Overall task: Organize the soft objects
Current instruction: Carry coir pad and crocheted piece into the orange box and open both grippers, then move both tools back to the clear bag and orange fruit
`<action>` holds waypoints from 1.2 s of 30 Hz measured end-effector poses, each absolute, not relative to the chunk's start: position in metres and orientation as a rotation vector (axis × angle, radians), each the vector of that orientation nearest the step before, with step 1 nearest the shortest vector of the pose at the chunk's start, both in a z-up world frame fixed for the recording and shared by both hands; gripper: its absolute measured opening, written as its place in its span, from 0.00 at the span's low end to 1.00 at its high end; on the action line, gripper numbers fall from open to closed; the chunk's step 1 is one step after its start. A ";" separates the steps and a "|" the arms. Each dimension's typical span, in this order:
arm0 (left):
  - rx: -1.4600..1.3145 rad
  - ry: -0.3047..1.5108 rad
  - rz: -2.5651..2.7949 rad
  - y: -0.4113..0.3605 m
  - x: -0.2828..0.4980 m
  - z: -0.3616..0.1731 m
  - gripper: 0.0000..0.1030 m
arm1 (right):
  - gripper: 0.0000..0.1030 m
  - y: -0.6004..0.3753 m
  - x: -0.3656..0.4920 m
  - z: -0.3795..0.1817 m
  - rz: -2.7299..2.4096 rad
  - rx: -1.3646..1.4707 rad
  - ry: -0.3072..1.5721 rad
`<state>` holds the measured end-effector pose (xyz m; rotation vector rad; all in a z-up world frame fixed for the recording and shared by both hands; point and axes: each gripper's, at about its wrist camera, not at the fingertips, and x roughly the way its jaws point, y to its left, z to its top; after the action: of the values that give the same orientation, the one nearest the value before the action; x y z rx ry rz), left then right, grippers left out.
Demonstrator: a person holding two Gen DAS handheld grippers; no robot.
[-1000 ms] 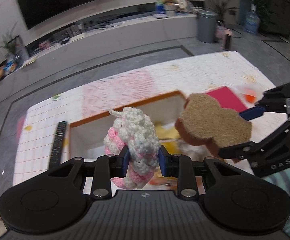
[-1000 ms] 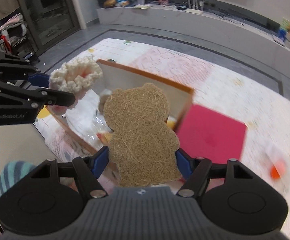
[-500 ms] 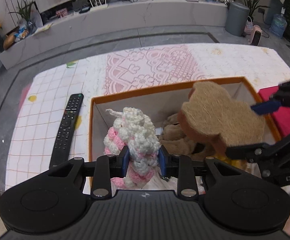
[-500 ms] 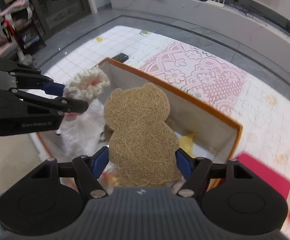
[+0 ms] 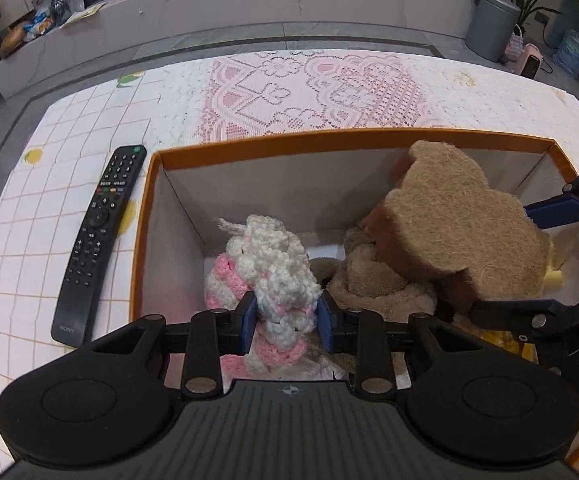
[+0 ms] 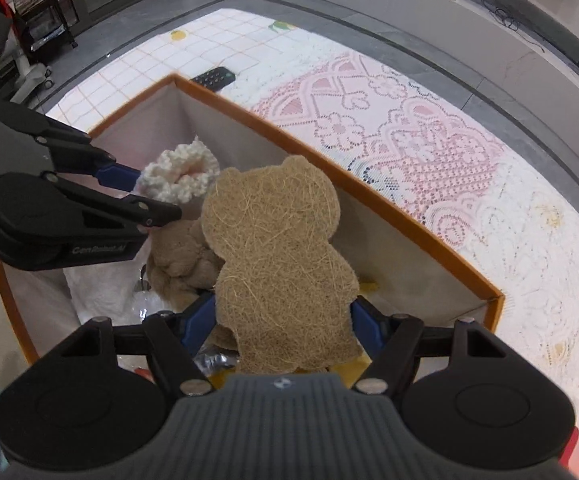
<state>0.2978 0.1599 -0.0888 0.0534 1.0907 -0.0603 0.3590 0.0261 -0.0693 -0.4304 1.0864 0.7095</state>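
Tablecloth (image 5: 89,128), pink lace, grey floor (image 5: 249,40)

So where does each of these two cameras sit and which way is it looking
Left wrist: on the left gripper, looking down into the orange box; its opening jaws flank a crocheted toy.
Right wrist: on the right gripper, facing the same box, clamping a bear-shaped loofah pad.
Shared: box, both items, remote, each other's gripper.

table (image 5: 89,128): grid-and-lace cloth | on it: orange-rimmed box (image 5: 329,138), black remote (image 5: 97,236) beside it
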 end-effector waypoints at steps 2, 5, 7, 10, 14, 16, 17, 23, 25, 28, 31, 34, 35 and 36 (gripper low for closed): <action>0.055 1.073 -0.059 0.160 0.295 -0.086 0.41 | 0.70 0.026 0.359 -0.072 0.708 -0.441 1.088; 0.062 1.055 -0.061 0.160 0.291 -0.080 0.48 | 0.71 0.024 0.355 -0.069 0.708 -0.445 1.081; 0.067 1.041 -0.052 0.160 0.287 -0.075 0.52 | 0.75 0.022 0.353 -0.065 0.707 -0.448 1.072; 0.052 1.004 -0.056 0.159 0.281 -0.065 0.55 | 0.78 0.018 0.348 -0.059 0.701 -0.448 1.052; 0.070 0.951 -0.056 0.149 0.271 -0.053 0.55 | 0.71 0.013 0.341 -0.054 0.690 -0.457 1.028; 0.089 0.944 -0.064 0.143 0.268 -0.050 0.55 | 0.53 0.010 0.338 -0.053 0.682 -0.457 1.023; 0.099 0.946 -0.068 0.139 0.267 -0.049 0.55 | 0.43 0.009 0.337 -0.054 0.681 -0.454 1.030; 0.166 0.974 -0.059 0.123 0.262 -0.052 0.59 | 0.23 0.007 0.340 -0.071 0.649 -0.436 1.086; 0.187 0.977 -0.056 0.120 0.258 -0.053 0.60 | 0.24 0.005 0.340 -0.071 0.645 -0.417 1.088; 0.232 0.983 -0.041 0.115 0.253 -0.053 0.63 | 0.24 0.002 0.335 -0.063 0.650 -0.411 1.074; 0.246 0.987 -0.030 0.110 0.247 -0.048 0.67 | 0.25 -0.004 0.322 -0.051 0.665 -0.401 1.040; 0.247 0.982 -0.032 0.103 0.238 -0.041 0.74 | 0.31 -0.015 0.306 -0.039 0.681 -0.371 1.010; 0.251 0.972 -0.037 0.100 0.234 -0.039 0.74 | 0.33 -0.020 0.299 -0.035 0.686 -0.360 0.998; 0.258 0.962 -0.042 0.095 0.230 -0.036 0.74 | 0.36 -0.025 0.293 -0.031 0.691 -0.347 0.986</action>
<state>0.2299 0.0955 -0.0362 0.2576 0.9624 -0.0417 0.2932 -0.0254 -0.0305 -0.3475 0.9862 0.6912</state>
